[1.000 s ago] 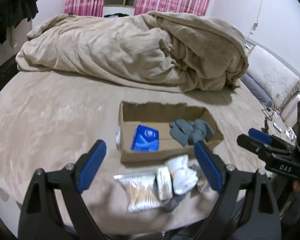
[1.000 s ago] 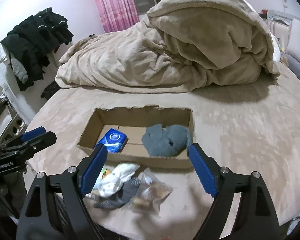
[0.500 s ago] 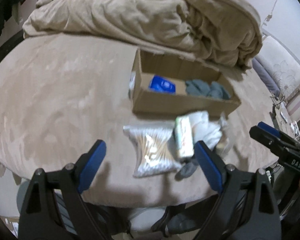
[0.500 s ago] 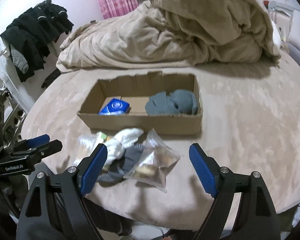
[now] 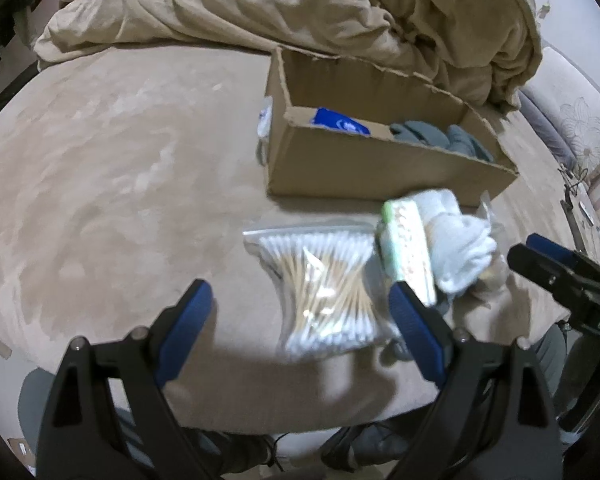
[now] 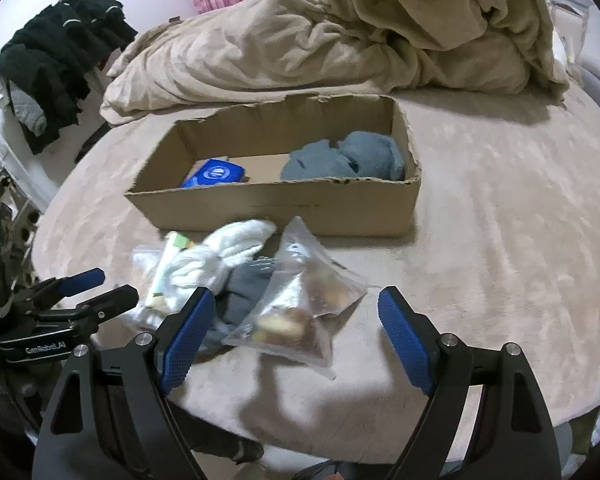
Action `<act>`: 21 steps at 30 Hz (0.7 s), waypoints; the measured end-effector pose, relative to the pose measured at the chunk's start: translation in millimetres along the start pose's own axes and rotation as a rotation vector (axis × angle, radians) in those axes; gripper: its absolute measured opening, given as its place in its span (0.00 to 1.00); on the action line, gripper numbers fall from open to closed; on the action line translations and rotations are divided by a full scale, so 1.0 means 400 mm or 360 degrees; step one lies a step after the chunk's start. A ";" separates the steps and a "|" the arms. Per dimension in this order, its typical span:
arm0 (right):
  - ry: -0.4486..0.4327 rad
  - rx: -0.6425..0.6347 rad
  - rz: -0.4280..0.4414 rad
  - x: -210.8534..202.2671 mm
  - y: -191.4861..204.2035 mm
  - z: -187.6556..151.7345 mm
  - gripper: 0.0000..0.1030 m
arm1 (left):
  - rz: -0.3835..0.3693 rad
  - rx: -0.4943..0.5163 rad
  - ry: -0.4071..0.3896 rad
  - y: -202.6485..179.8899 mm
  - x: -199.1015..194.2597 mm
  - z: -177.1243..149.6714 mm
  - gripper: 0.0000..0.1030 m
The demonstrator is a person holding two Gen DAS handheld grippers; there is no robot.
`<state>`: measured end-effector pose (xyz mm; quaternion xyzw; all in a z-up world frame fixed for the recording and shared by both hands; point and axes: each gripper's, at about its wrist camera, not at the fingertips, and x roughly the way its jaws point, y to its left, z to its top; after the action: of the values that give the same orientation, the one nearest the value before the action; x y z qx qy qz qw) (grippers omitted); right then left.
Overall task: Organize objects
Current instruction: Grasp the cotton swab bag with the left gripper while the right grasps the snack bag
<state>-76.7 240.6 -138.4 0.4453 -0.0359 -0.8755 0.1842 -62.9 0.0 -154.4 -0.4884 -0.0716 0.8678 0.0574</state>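
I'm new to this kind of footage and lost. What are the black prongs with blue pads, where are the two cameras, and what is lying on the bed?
Those prongs are handheld grippers; a person carries one in each hand. Each picture comes from a camera on one gripper, looking along its fingers. The left gripper hangs open over a bag of cotton swabs. The right gripper hangs open over a clear bag of snacks. Neither holds anything. Between the bags lie white socks and a small green packet. Behind stands a cardboard box holding a blue packet and grey socks.
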 end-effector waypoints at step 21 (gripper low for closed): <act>0.0072 0.0031 0.0108 0.061 -0.033 -0.031 0.53 | -0.0092 0.0060 0.0031 -0.032 0.035 0.001 0.44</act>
<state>-83.9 245.4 -167.6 0.4651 -0.0553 -0.8581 0.2103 -70.3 15.0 -163.6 -0.4934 -0.0688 0.8622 0.0921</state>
